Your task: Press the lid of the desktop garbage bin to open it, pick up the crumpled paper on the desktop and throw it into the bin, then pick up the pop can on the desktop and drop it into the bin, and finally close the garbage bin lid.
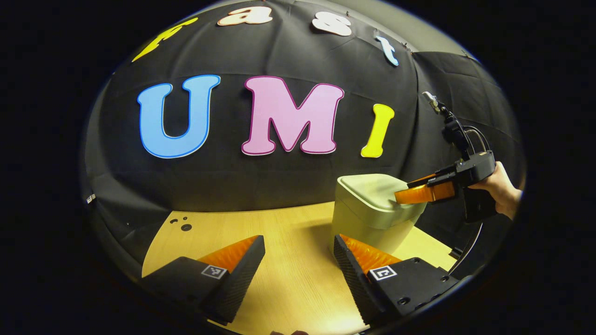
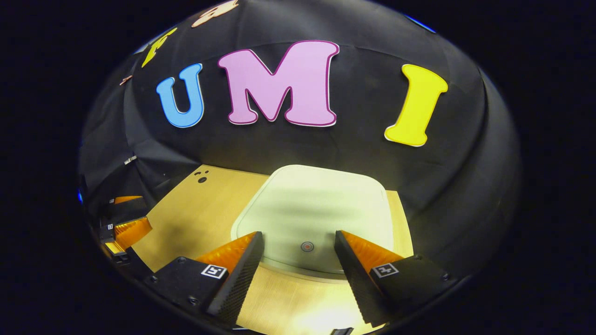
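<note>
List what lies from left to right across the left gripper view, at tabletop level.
Small dark holes in the table → left gripper, fingers apart → garbage bin, lid down → right gripper at the lid's edge → the hand holding it.

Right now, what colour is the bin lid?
Pale green, plain, with a small round mark near its front edge. The lid shows best in the right gripper view.
</note>
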`<state>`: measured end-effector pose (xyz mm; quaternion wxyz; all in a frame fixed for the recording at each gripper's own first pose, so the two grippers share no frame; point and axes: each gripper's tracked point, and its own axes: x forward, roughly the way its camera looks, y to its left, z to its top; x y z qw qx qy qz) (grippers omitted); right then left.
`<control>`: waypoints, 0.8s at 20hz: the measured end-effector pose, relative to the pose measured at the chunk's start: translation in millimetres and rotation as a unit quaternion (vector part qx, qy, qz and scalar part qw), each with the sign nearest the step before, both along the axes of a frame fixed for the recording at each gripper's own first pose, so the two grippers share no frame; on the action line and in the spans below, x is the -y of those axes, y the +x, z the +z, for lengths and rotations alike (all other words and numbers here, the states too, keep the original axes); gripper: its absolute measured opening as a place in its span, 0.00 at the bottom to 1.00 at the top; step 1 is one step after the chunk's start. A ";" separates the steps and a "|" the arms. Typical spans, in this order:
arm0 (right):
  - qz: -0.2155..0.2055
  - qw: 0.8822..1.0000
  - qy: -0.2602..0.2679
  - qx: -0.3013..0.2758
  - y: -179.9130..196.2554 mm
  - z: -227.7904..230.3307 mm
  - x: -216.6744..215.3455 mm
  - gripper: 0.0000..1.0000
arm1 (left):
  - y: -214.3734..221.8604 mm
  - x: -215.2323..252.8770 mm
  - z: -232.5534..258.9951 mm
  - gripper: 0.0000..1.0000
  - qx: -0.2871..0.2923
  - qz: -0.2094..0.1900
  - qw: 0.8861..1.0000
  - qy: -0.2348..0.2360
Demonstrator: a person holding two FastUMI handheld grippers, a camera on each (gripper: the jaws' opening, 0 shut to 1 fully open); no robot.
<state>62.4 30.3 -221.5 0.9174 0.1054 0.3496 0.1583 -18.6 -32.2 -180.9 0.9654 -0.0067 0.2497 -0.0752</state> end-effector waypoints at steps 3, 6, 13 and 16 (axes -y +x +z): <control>0.003 1.000 0.002 0.011 -2.7 6.0 -2.5 0.96 | 1.5 -1.3 -0.8 0.95 -0.001 0.002 1.000 0.000; -0.009 0.999 0.034 0.035 -2.0 26.5 -5.0 0.96 | 3.3 -1.8 1.0 0.95 0.002 0.002 1.000 0.003; -0.004 0.994 0.059 0.089 -28.1 76.6 -13.9 0.96 | 6.2 4.3 8.5 0.96 0.010 -0.004 1.000 0.005; 0.002 0.993 0.057 0.102 -44.6 87.6 -24.7 0.96 | 6.0 4.8 13.3 0.95 0.018 -0.007 1.000 0.006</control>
